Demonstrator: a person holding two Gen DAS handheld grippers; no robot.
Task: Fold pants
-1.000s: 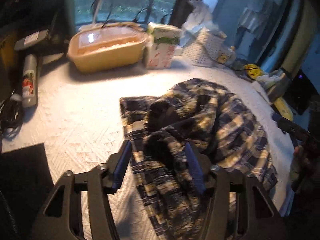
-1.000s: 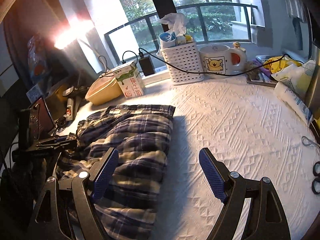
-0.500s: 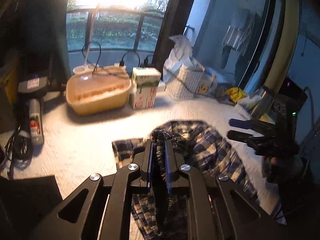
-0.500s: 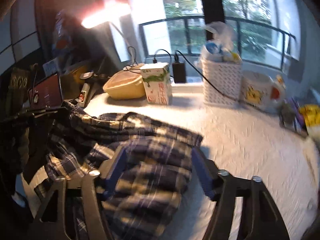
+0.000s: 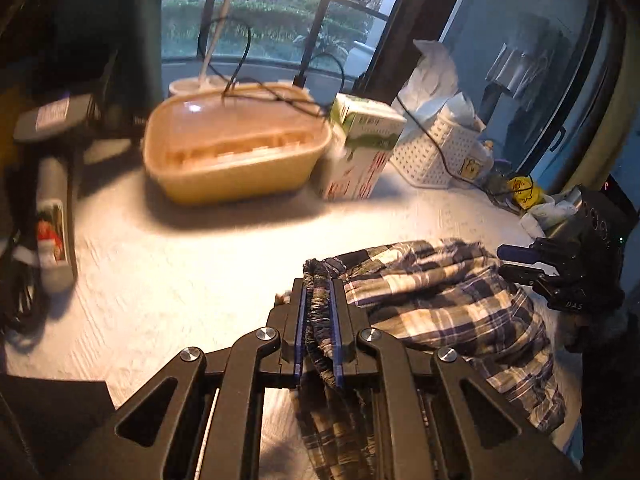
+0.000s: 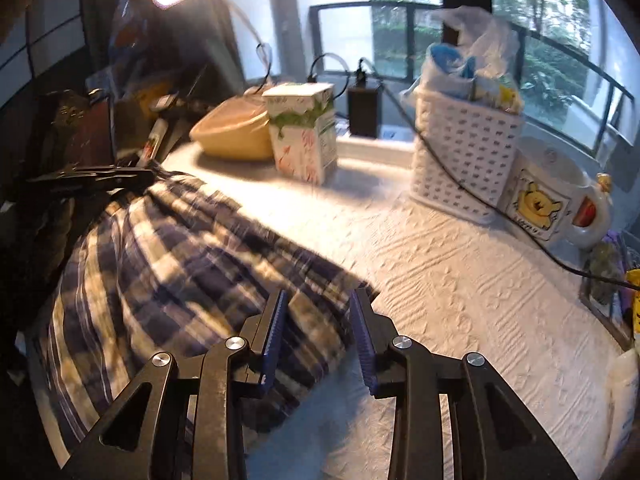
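The blue-and-cream plaid pants (image 5: 440,292) lie bunched on the white textured tablecloth (image 5: 180,264). My left gripper (image 5: 318,286) is shut on a gathered fold of the waistband, and cloth hangs down between its blue pads. In the right wrist view the pants (image 6: 168,264) spread to the left, and the left gripper (image 6: 132,178) holds their far corner. My right gripper (image 6: 318,300) hovers over the near right edge of the pants. Its jaws are closing with cloth between them, and a gap still shows at each pad. The right gripper (image 5: 516,260) also appears at the pants' right side.
A beige lidded container (image 5: 236,152), a milk carton (image 5: 360,156) and a white perforated basket (image 6: 464,152) stand along the window side. A bear mug (image 6: 552,196) sits right of the basket, with a black cable trailing across. A spray can (image 5: 52,208) lies at the left.
The left gripper closed on the waistband and drew it up and back. The right gripper swung left over the pants' edge and rolled, its jaws narrowing.
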